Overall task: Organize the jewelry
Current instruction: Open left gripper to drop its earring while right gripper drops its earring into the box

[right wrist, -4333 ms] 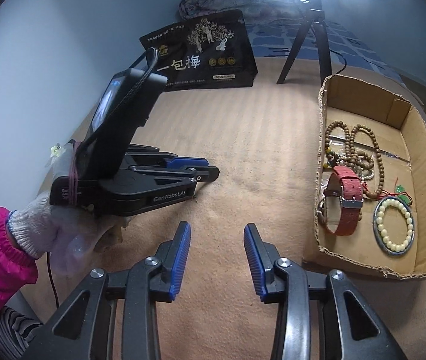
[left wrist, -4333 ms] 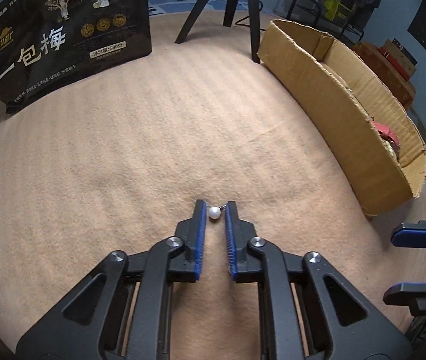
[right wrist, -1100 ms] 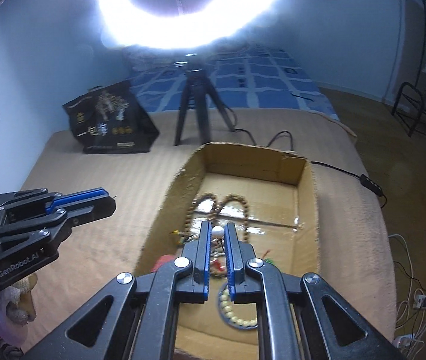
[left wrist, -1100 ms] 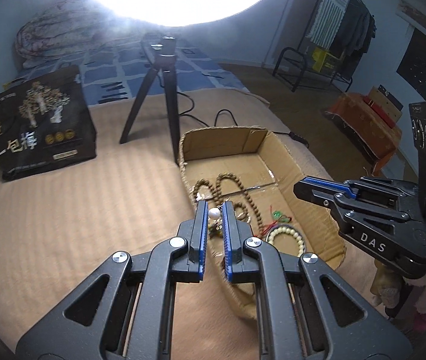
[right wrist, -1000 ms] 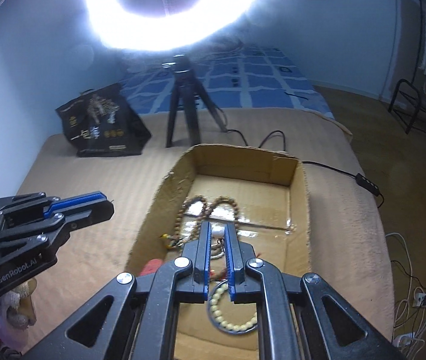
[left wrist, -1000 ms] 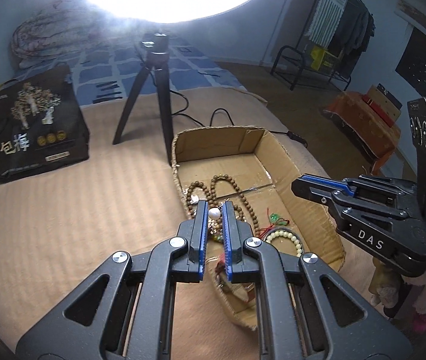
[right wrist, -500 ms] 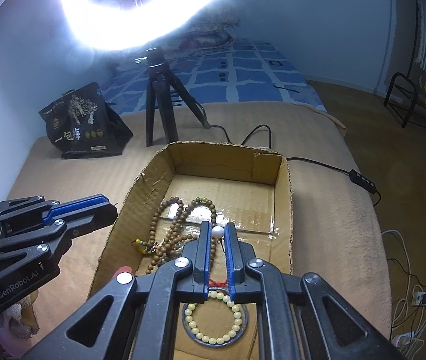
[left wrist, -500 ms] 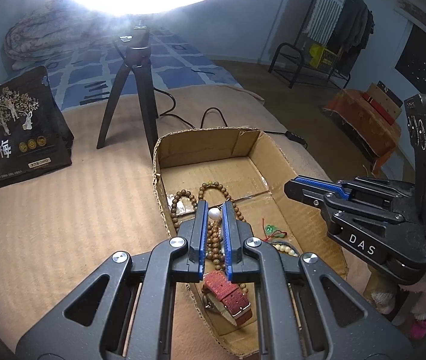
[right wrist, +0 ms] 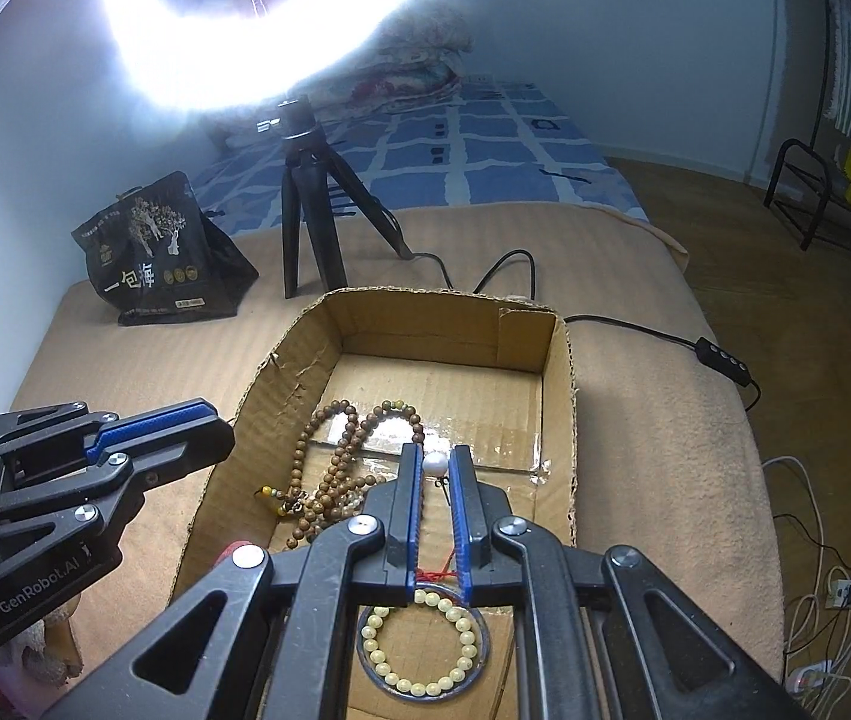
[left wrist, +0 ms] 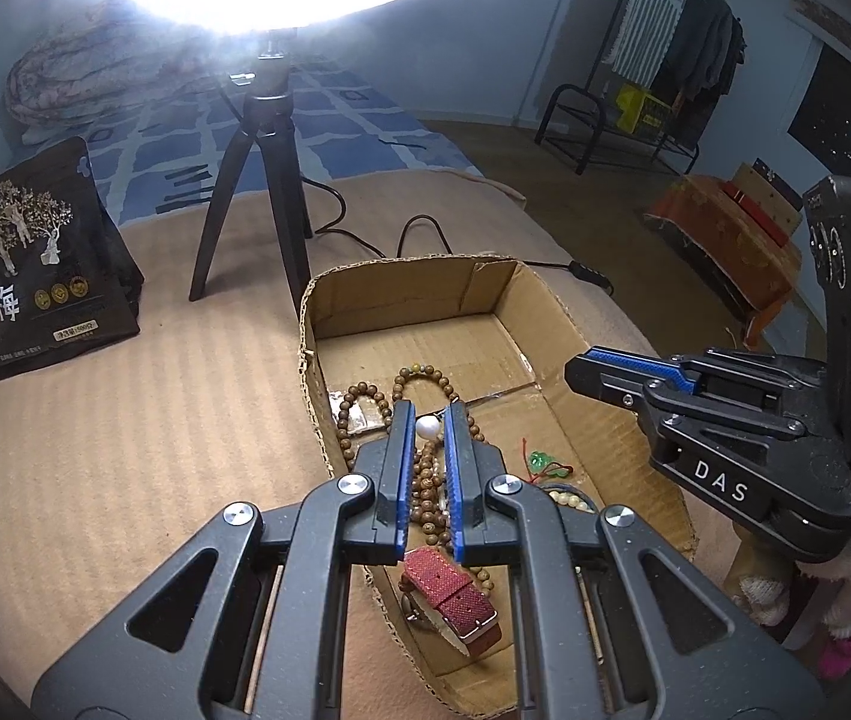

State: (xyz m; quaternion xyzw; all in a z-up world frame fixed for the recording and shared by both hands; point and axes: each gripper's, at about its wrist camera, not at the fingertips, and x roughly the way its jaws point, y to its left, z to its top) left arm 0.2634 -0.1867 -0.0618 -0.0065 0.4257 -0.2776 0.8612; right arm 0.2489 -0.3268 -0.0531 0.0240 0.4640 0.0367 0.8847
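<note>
Drifting farther in over the cardboard box [left wrist: 551,312] than half a second ago, the left gripper [left wrist: 428,414] now has more of the box floor showing ahead of its tips, and the red watch strap [left wrist: 449,588] has slid back to lie under the base of its fingers. Its blue pads are drawn close and pinch a white pearl [left wrist: 429,427] right at the fingertips, held in the air above the box. Directly below and just ahead of those tips lies the wooden bead strand [left wrist: 365,396]; a green charm [left wrist: 539,459] on red cord sits on the box floor to the right of the fingers. The right gripper [right wrist: 436,456] likewise hangs over the box with its pads nearly together, nipping a second pearl [right wrist: 435,464] at the tips, a thin wire hook showing just beneath it. Under the roots of the right fingers lies a pale bead bracelet [right wrist: 419,642], and the wooden strand is to their left. Beyond the fingertips and past the far wall of the box stand a black tripod [left wrist: 263,168] and, farther left, a black snack bag [left wrist: 35,270], both on the beige blanket [left wrist: 125,420].
</note>
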